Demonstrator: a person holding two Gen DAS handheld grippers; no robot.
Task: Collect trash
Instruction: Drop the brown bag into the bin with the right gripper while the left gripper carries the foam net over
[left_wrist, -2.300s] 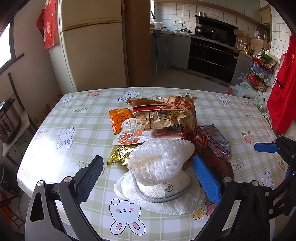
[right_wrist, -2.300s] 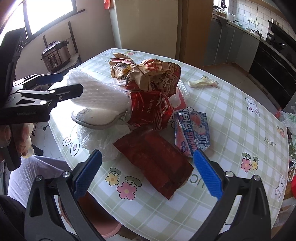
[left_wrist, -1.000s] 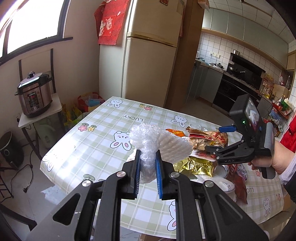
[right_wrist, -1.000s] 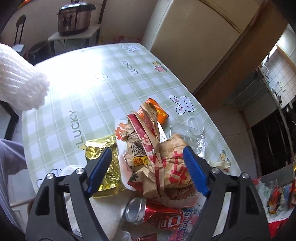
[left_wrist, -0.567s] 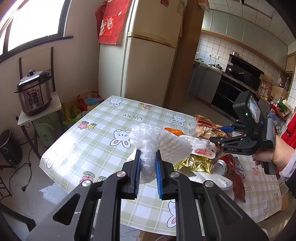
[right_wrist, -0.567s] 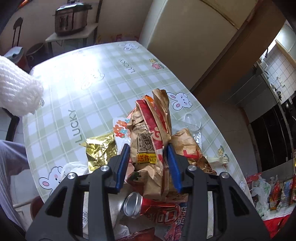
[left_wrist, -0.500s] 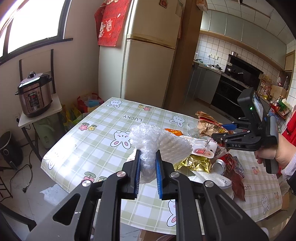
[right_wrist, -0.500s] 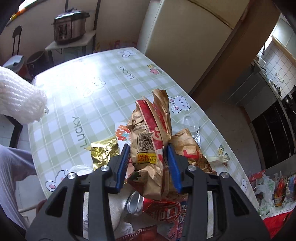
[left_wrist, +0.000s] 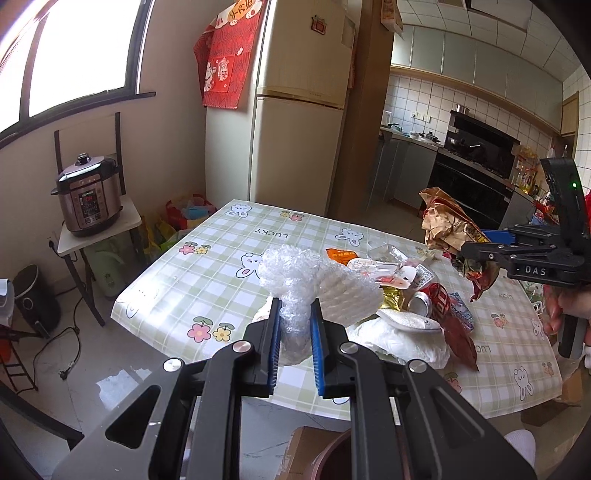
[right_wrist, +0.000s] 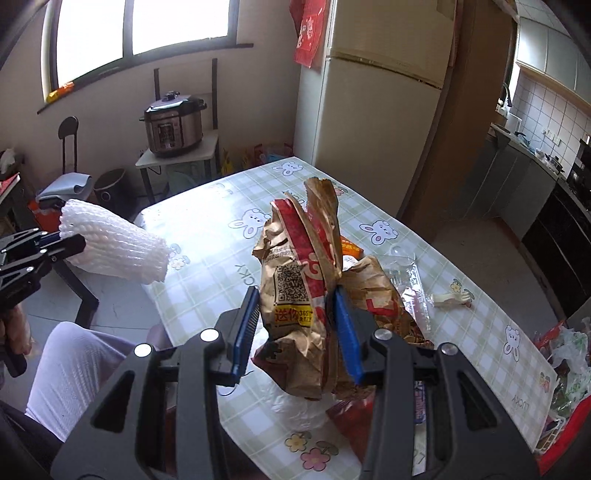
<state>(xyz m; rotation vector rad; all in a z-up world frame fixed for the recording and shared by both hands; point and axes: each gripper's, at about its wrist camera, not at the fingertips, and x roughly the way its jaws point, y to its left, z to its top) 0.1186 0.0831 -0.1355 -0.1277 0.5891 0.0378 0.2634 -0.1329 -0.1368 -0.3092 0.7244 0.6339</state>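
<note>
1. Left gripper (left_wrist: 295, 334): blue pads pinched tight on a wad of bubble wrap (left_wrist: 291, 282), with a white foam net sleeve (left_wrist: 349, 295) bunched up against it. Bundle is lifted, off the near edge of the table (left_wrist: 218, 266).
2. Same bundle from the right wrist camera: foam sleeve (right_wrist: 110, 242) sticks out past the left gripper's tip, beyond the table's window-side edge.
3. Right gripper (right_wrist: 295, 325): pads clamped on a crumpled brown paper bag (right_wrist: 299, 280) with red print and a QR label. Bag stands upright between the pads, raised above the table.
4. Left wrist camera shows the paper bag (left_wrist: 448, 230) hanging from the right gripper (left_wrist: 480, 243), above the pile at the table's kitchen-side end.
5. On the table in that pile: red can (left_wrist: 430, 297) on its side, gold foil wrapper (left_wrist: 393, 297), orange packet (left_wrist: 341, 254), white plastic bag (left_wrist: 402, 341) by the near edge, dark red wrapper (left_wrist: 458, 339) next to it.
6. Clear plastic wrapper (right_wrist: 410, 284) and small white scrap (right_wrist: 452, 297) lie on the table past the bag, toward the kitchen.
7. Pressure cooker (left_wrist: 88, 194) sits on a side stand off the table's window-side corner; fridge (left_wrist: 299, 122) stands behind the table's far end.
</note>
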